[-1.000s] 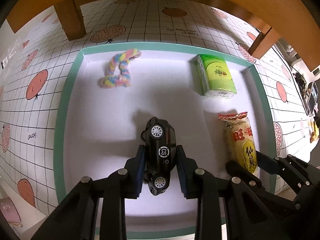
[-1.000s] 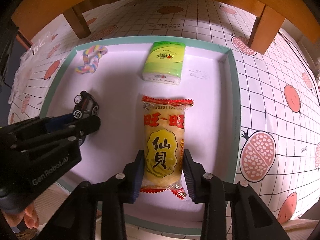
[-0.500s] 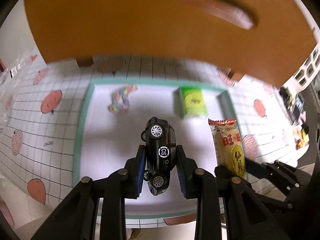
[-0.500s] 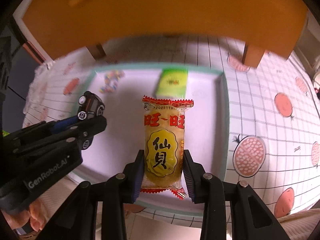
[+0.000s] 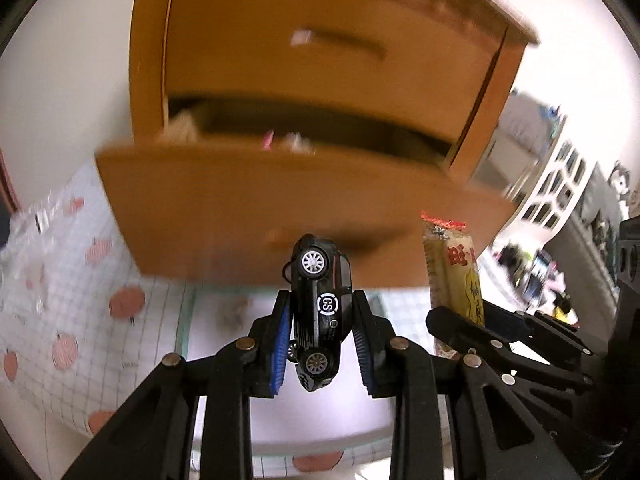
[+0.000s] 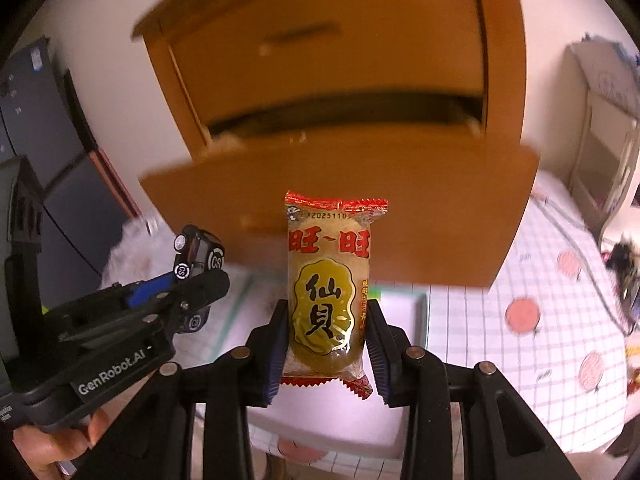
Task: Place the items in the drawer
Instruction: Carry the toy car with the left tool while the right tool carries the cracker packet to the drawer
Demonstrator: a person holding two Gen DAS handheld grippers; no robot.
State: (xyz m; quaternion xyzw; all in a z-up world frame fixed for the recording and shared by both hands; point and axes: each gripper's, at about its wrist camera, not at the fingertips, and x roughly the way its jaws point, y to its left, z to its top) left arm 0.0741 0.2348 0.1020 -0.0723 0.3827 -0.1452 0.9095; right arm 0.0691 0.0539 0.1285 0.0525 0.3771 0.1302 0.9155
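Note:
My left gripper (image 5: 321, 316) is shut on a black toy car (image 5: 320, 308), held nose up in the air. My right gripper (image 6: 327, 320) is shut on a yellow rice-cracker packet (image 6: 328, 288) with red ends. Both are raised in front of a wooden cabinet whose lower drawer (image 5: 280, 208) stands pulled out; a few items show blurred inside its dark opening. The drawer front (image 6: 360, 192) fills the middle of the right wrist view. From the right wrist view the left gripper (image 6: 188, 280) with the car (image 6: 196, 256) is at the left. The packet (image 5: 456, 268) shows at the right of the left wrist view.
The upper drawer (image 5: 340, 48) is closed. Below lies the teal-rimmed white tray (image 6: 422, 312) on a grid tablecloth (image 6: 540, 320) with red fruit prints. A hand (image 6: 48, 448) holds the left gripper. Shelves and clutter stand at the far right (image 5: 560, 200).
Both grippers have risen from the tray with the car and the packet, tilting up until the open lower drawer and cabinet front fill the views.

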